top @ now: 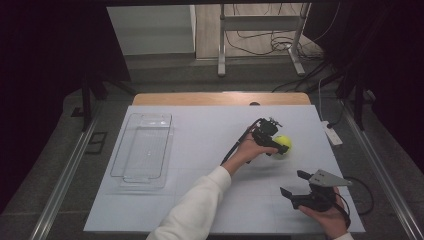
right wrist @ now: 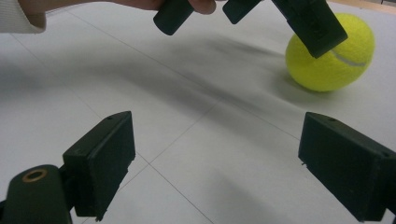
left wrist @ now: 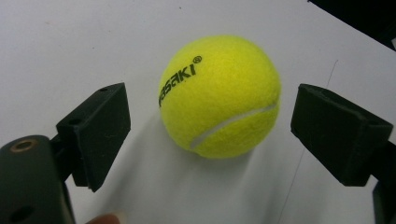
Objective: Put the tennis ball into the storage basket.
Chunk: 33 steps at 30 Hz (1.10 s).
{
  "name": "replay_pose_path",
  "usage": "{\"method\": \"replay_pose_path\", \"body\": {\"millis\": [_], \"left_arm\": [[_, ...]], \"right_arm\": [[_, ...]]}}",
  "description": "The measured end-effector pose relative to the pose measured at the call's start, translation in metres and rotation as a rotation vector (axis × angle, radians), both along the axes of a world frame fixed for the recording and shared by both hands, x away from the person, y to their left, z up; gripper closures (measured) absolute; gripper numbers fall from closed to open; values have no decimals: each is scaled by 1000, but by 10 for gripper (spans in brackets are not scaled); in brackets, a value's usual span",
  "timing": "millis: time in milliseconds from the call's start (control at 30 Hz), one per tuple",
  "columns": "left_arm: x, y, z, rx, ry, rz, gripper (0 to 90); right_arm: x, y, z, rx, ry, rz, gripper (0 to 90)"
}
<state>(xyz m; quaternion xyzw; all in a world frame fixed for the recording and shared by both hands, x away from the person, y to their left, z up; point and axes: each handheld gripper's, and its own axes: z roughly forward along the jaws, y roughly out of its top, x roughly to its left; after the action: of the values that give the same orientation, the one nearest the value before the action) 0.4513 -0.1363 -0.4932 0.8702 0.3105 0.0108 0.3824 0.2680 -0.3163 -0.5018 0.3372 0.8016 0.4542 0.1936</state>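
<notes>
Ball: a yellow tennis ball (top: 282,144) with black lettering sits on the white table sheet (top: 200,150), toward 2 o'clock from the sheet's middle.
Ball up close: in the left gripper view the ball (left wrist: 219,95) lies between the two black jaws, with a clear gap to each; neither touches it.
Left gripper: the left gripper (top: 274,146) is spread wide around the ball, held by the left hand (top: 250,150) in a white sleeve (top: 197,205) reaching in from 6 o'clock.
Right gripper: the right gripper (top: 295,183) hovers near the sheet's front edge at about 5 o'clock, its jaws wide apart with nothing between them, held in the right hand (top: 327,217).
Right gripper view: the ball (right wrist: 331,53) lies ahead at 1 o'clock, partly behind a jaw of the left gripper.
Tray: a clear plastic tray (top: 142,150) rests at 9 o'clock, well apart from the ball.
</notes>
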Motion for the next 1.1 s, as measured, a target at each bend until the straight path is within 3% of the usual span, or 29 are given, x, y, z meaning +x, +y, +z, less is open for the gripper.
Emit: {"method": "replay_pose_path", "body": {"millis": [733,933,1100], "left_arm": [[3,-11,-8,12,10,10,133],[2,-13,-10,18,11,16,174],[2,-14,-9,6,41,23,259]], "right_arm": [[0,-1,0,0,-1,-4,112],[0,-1,0,-1,0,-3,112],[-1,-2,0,3,0,-3,112]]}}
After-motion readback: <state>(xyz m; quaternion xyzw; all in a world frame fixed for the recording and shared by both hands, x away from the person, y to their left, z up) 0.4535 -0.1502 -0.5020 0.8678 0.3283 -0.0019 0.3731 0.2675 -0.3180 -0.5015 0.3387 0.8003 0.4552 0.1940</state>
